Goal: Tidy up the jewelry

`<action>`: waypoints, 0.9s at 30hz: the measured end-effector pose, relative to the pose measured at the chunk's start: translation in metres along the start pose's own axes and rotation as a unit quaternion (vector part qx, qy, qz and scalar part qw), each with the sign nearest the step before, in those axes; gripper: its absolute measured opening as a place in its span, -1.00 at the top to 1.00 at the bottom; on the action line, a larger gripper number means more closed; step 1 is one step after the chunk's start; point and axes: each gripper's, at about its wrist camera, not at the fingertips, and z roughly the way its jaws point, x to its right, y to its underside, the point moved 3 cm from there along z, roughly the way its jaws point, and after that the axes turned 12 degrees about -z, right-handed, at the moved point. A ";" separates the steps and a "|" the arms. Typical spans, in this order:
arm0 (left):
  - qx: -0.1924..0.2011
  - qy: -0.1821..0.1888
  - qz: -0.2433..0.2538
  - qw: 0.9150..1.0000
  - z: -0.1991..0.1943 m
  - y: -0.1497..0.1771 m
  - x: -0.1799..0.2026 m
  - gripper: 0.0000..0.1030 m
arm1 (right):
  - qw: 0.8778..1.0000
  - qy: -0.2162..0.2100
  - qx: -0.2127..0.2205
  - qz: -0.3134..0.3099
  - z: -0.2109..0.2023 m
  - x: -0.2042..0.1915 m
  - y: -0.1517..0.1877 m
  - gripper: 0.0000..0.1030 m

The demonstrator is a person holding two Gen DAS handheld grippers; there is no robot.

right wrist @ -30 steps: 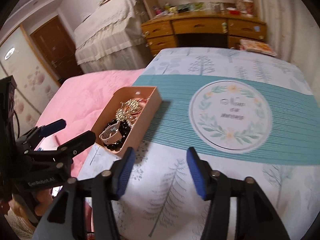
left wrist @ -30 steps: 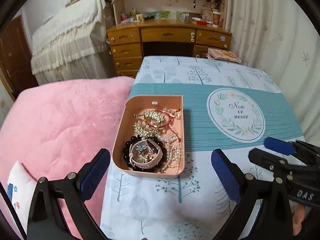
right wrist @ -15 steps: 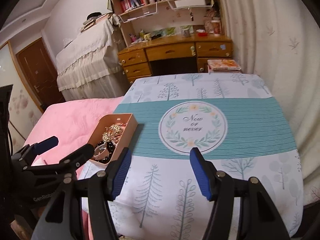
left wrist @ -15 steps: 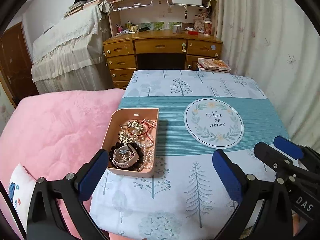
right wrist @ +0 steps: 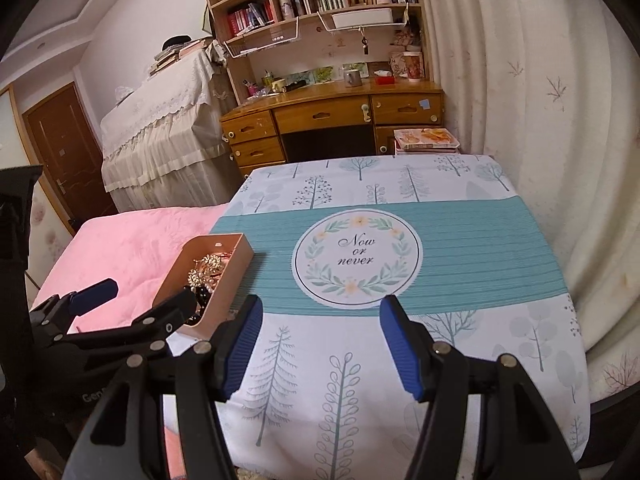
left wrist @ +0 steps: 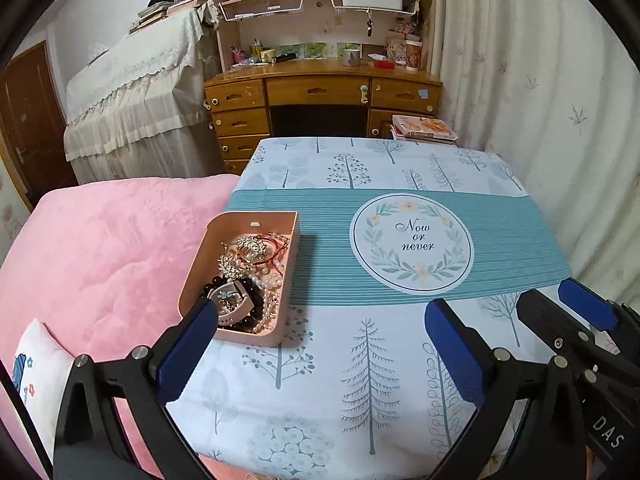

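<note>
A peach open tray (left wrist: 291, 240) sits at the left edge of the table (left wrist: 360, 168), holding gold brooches (left wrist: 248, 246), a white pearl string (left wrist: 272, 284), black beads and a pale watch (left wrist: 234, 300). My left gripper (left wrist: 316, 340) is open and empty, hovering above the table's near edge, with its left finger in front of the tray. My right gripper (right wrist: 320, 344) is open and empty, to the right of the tray (right wrist: 236, 268). The left gripper (right wrist: 136, 304) also shows in the right wrist view, beside the tray.
The tablecloth has a teal band with a round "Now or never" print (left wrist: 412, 240). A pink bed (left wrist: 100, 248) adjoins the table's left side. A wooden desk (left wrist: 320, 96) with shelves stands behind. A curtain (left wrist: 540, 100) hangs at the right.
Both grippers have pulled back and risen away from the tray, so more of the table and room shows. Both stay open and empty.
</note>
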 end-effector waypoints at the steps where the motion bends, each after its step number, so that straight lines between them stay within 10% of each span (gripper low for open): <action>1: 0.001 -0.001 0.000 1.000 0.000 0.001 0.001 -0.98 | 1.000 -0.001 -0.003 0.001 0.001 0.001 0.001 -0.19; 27: -0.002 0.001 0.004 1.000 0.000 0.002 0.011 -0.98 | 1.000 -0.005 0.001 0.005 0.001 0.008 0.007 -0.19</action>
